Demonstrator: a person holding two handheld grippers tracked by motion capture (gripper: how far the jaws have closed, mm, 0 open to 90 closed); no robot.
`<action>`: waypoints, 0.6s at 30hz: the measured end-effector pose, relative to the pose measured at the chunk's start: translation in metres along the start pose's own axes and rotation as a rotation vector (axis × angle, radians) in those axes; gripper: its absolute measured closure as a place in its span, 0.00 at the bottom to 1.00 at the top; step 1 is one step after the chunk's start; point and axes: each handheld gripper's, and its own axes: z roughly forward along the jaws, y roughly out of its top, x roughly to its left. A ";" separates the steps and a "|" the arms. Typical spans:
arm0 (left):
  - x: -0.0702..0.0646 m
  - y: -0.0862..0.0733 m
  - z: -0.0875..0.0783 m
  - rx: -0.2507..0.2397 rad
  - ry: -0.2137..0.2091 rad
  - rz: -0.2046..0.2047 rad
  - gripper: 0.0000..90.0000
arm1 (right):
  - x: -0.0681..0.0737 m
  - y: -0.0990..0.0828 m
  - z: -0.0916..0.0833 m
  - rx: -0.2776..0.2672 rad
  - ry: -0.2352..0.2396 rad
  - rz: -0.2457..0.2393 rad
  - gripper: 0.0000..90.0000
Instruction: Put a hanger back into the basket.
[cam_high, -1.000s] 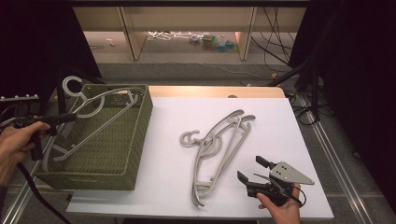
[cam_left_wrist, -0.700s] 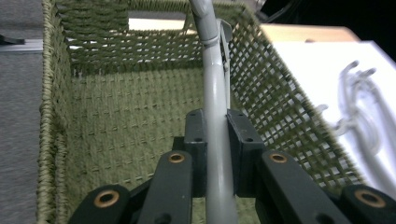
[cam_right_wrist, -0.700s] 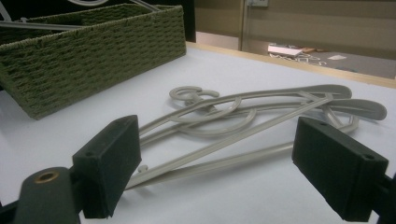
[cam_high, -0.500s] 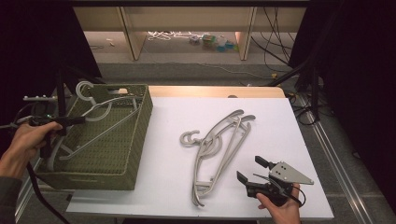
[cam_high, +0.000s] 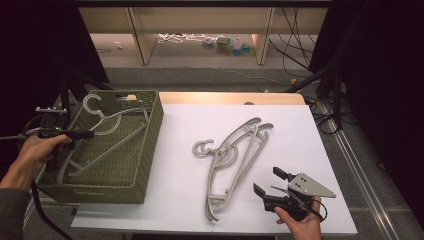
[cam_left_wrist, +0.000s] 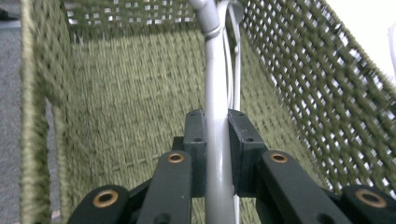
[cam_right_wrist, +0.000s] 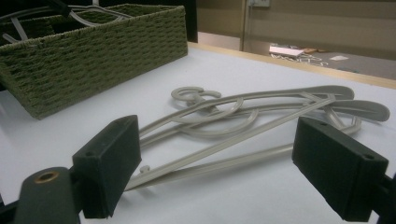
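Jaws of left gripper (cam_left_wrist: 217, 154) clamped on hanger (cam_left_wrist: 215, 107) inside basket (cam_high: 150, 145); lay flat before releasing. Right gripper (cam_high: 272, 182) jaws apart.

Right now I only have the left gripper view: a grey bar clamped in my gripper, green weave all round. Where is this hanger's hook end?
Observer: The hanger slants inside the basket, with its hook up by the rim at the far left corner.
Operator: Any more hangers to fetch?
Observer: Yes, a pile of hangers lies on the white table, right of the basket.
Operator: And my right gripper?
Observer: The right gripper is open, near the pile's close end, touching nothing.
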 end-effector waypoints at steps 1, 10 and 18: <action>0.000 -0.001 0.001 0.014 -0.001 0.002 0.88 | 0.000 0.000 0.000 0.000 0.000 0.000 0.18; 0.007 -0.010 0.008 0.090 0.014 -0.019 0.86 | -0.001 0.000 -0.001 0.013 -0.007 -0.008 0.18; 0.012 -0.013 0.005 0.029 0.065 -0.090 0.70 | 0.000 0.000 0.000 0.001 -0.002 -0.002 0.18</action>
